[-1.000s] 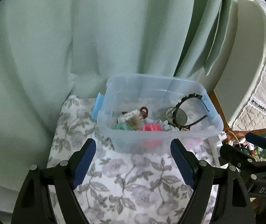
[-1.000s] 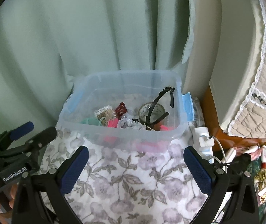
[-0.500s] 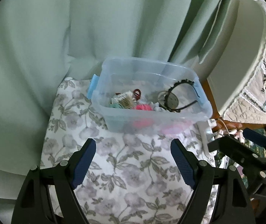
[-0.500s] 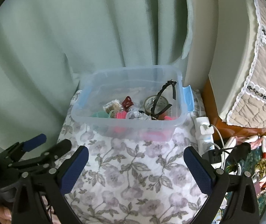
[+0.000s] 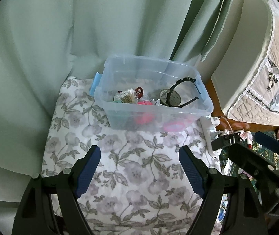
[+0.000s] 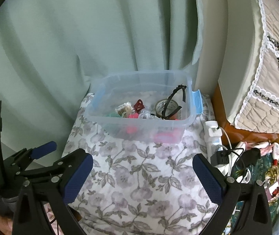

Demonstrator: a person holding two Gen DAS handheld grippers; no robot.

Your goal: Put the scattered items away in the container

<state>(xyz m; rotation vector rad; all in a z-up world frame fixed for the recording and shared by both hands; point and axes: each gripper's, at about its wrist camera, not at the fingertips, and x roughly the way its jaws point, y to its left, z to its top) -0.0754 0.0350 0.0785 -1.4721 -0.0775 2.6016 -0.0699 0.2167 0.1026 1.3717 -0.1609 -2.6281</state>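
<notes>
A clear plastic container (image 5: 206, 108) (image 6: 186, 124) with blue latches stands at the far end of a floral-cloth surface (image 5: 139, 172) (image 6: 139, 176). Inside lie a black headband (image 5: 182, 82) (image 6: 173, 95), a tape roll (image 5: 173, 98) (image 6: 162, 105), a dark red clip (image 5: 139, 90) (image 6: 139, 105), a bundle of cotton swabs (image 5: 127, 96) (image 6: 124, 107) and pink items (image 5: 145, 103). My left gripper (image 5: 139, 171) hangs open over the cloth, well short of the container, nothing between its blue pads. My right gripper (image 6: 142, 173) is open too, empty, beside the left one.
Pale green curtains (image 5: 80, 29) hang right behind the container. A white power strip (image 6: 213, 137) with plugs and cables lies off the cloth's right edge. A quilt-covered white appliance (image 6: 256, 58) stands at right, a patterned rug (image 6: 276, 172) below it.
Both grippers have drawn back and up from the container, which now looks smaller and farther away. More bare cloth shows in front of the fingers. Jaws stayed as wide.
</notes>
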